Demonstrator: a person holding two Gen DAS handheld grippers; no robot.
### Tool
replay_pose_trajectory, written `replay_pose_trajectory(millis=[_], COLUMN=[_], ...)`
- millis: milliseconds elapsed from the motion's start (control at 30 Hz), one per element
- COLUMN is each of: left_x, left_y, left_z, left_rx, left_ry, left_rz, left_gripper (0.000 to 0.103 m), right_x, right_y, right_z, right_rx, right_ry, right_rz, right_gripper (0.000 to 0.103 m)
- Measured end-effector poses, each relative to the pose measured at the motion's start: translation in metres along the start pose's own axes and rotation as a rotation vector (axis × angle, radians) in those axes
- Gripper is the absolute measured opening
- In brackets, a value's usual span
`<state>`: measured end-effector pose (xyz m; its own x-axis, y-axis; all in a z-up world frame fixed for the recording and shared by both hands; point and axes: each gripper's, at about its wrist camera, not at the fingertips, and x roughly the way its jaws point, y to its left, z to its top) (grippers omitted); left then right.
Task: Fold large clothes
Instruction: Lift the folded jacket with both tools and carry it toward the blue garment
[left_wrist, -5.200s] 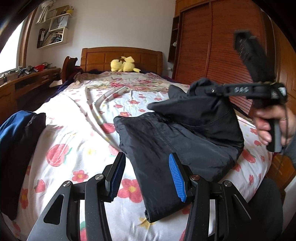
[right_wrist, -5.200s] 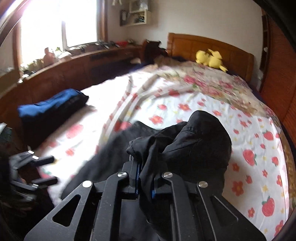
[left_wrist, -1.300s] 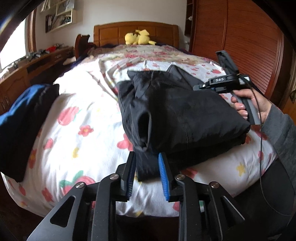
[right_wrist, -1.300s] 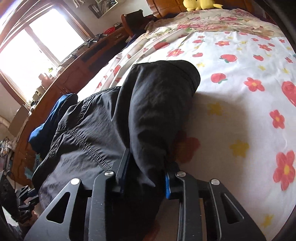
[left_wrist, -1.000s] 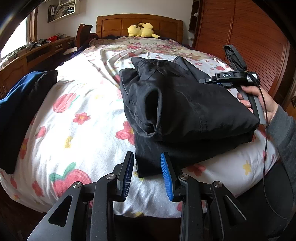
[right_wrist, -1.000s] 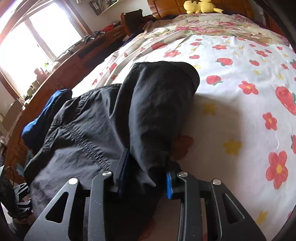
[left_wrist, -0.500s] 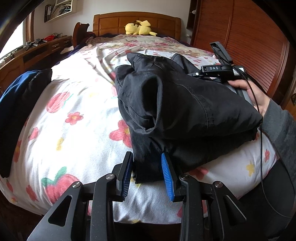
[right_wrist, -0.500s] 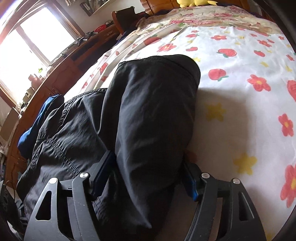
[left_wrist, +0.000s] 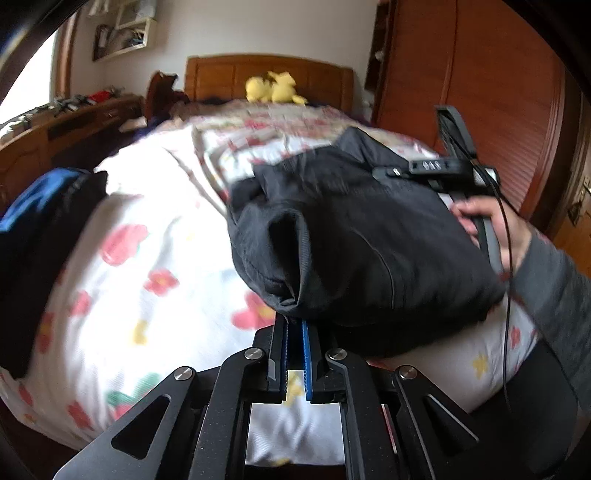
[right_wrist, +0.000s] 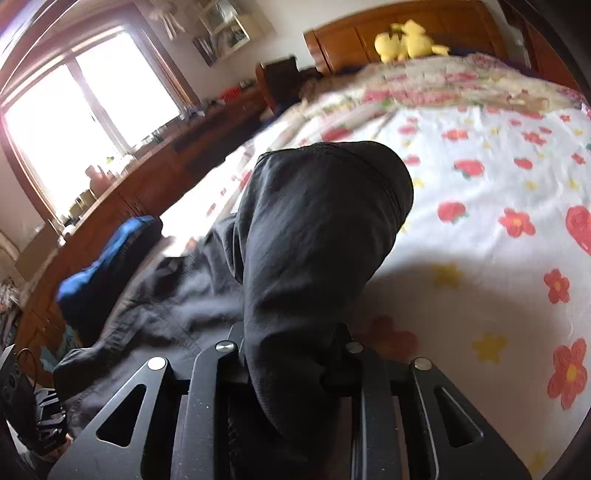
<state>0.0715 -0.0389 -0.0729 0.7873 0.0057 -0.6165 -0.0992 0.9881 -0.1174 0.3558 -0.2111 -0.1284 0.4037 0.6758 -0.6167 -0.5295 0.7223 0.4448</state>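
A bulky folded black garment (left_wrist: 362, 236) lies near the foot of a bed with a floral cover (left_wrist: 147, 258). My left gripper (left_wrist: 293, 326) has its blue pads shut on the garment's near left corner, which hangs over the fingertips. In the right wrist view a thick roll of the same garment (right_wrist: 317, 229) fills the gap between the fingers of my right gripper (right_wrist: 291, 336). Those jaws are closing and press on the cloth, which hides the pads. The left wrist view shows the right gripper (left_wrist: 436, 170) at the garment's far right side, held by a hand (left_wrist: 491, 229).
A folded blue and black pile (left_wrist: 44, 210) sits at the bed's left edge. A yellow plush toy (left_wrist: 275, 88) rests by the wooden headboard. A wooden wardrobe (left_wrist: 480, 92) stands on the right, a low cabinet (right_wrist: 129, 192) under the window on the left.
The left jaws have shut on the garment's corner. The right jaws opened wide and have narrowed onto the fold. Both grippers have come up, and the garment's near edge has risen.
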Motion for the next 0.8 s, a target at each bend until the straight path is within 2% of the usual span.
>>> replay_pose_trajectory(millis=[200, 400, 633, 800], left_x=[-0.026, -0.069, -0.138, -0.184], left_y=[0.035, 0.085, 0.182, 0.256], left_z=[0.014, 0.034, 0.067, 0.079], left_rx=[-0.008, -0.01, -0.038, -0.068], left_ry=[-0.092, -0.201, -0.307, -0.323], left_rz=[0.042, 0.103, 0.27, 0.433], left_gripper=[0.005, 0.004, 0.004, 0.004], right_x=[0.001, 0.024, 0.073, 0.124], right_y=[0.047, 0.112, 0.235, 0.33], right_z=[0.01, 0.047, 0.096, 0.123], right_rx=[-0.055, -0.103, -0.208, -0.261], right_ry=[-0.011, -0.026, -0.046, -0.043], right_rz=[-0.007, 0.008, 0.091, 0.173], right_gripper=[0.023, 0.023, 0.023, 0.023])
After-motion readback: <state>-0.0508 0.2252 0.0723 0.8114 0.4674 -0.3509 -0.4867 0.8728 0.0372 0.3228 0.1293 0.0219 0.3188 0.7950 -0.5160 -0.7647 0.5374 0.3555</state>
